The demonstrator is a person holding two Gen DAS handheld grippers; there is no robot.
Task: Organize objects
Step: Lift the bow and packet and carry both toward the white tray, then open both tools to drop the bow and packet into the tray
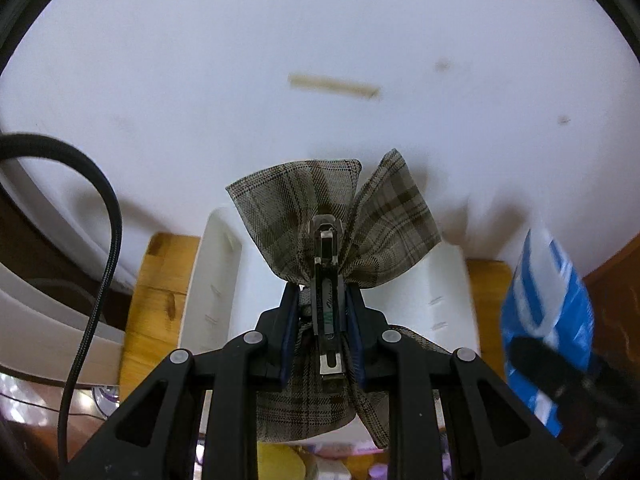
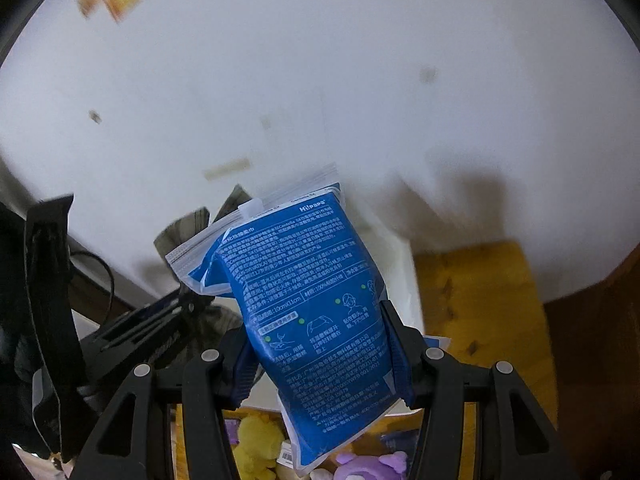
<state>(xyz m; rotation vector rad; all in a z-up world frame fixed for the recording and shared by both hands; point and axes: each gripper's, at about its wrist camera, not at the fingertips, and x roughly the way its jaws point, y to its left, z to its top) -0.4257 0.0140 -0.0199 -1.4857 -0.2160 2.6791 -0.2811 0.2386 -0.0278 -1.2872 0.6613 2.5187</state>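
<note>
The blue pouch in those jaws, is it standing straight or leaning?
Leaning. The blue pouch, held in the right gripper, slants with its top toward the left.

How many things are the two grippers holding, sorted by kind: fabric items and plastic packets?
Fabric items: 1, the plaid bow hair clip in the left gripper.
Plastic packets: 1, the blue pouch in the right gripper.
Total: 2
</note>
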